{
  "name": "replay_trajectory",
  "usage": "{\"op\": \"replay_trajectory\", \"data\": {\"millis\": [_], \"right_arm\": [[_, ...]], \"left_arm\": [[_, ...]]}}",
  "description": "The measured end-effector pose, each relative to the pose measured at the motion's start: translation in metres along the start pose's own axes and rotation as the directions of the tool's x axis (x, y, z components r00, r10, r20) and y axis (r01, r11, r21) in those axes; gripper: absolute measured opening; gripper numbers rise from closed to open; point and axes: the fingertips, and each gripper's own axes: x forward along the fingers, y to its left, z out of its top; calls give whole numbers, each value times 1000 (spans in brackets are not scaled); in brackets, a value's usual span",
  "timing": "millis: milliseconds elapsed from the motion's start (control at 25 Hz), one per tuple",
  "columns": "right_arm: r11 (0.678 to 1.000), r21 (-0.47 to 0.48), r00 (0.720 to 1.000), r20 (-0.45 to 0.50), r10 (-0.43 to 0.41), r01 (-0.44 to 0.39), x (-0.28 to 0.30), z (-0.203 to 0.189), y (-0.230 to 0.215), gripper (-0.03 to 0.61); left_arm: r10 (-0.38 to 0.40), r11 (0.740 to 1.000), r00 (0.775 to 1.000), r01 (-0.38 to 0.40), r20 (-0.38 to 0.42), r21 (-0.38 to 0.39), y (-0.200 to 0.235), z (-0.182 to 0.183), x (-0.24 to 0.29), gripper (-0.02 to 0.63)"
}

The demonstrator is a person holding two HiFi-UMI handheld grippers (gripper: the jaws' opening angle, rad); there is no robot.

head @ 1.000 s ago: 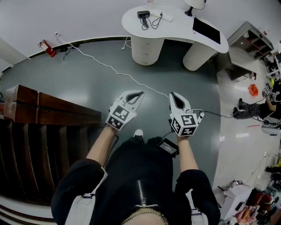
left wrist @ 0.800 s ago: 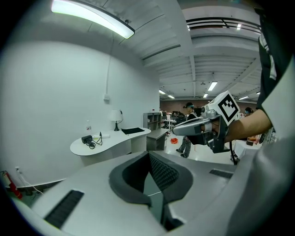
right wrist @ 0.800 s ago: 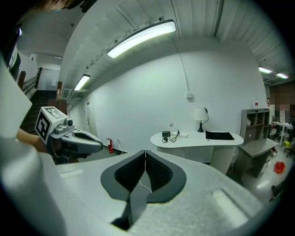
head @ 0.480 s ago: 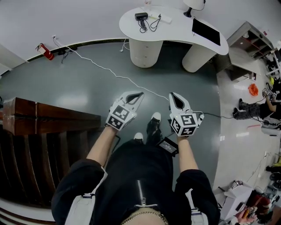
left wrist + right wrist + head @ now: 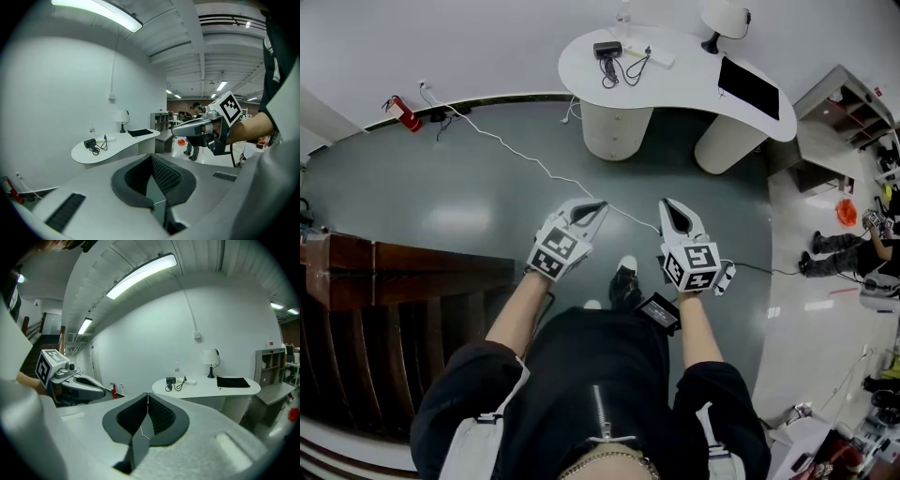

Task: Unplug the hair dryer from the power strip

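Observation:
The black hair dryer (image 5: pixel 607 49) lies on the far white curved desk (image 5: pixel 694 75), its cord looped beside a white power strip (image 5: pixel 661 58). Both show again in the right gripper view: hair dryer (image 5: pixel 170 380), power strip (image 5: pixel 190 382). In the left gripper view the hair dryer (image 5: pixel 89 143) sits on the desk's left end. My left gripper (image 5: pixel 593 208) and right gripper (image 5: pixel 670 208) are held side by side over the grey floor, well short of the desk. Both are shut with nothing in them. The right gripper (image 5: pixel 197 129) and the left gripper (image 5: pixel 77 380) each appear in the other's view.
A lamp (image 5: pixel 724 17) and a black mat (image 5: pixel 748 86) share the desk. A white cable (image 5: pixel 544 167) crosses the floor from the wall. A fire extinguisher (image 5: pixel 403 108) stands by the wall, a wooden stair rail (image 5: pixel 394 272) at left, shelves (image 5: pixel 844 103) and a seated person (image 5: pixel 839 244) at right.
The person has stepped toward the desk, one shoe now ahead between the grippers. Both grippers travelled along, side by side and still shut.

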Motion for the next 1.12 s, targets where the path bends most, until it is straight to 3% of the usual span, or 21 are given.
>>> {"op": "replay_trajectory", "data": {"millis": [560,1120], "right_arm": [[998,-16,999,-14,53,-53,66,33,-98,5],[996,-1,996,-24,88,-88,110,47,-184,5]], "left_arm": [[56,998,998,-56,-29,-17,52,39,98,9],[79,997,995,-80,-59,-16,76,66,196,9]]}}
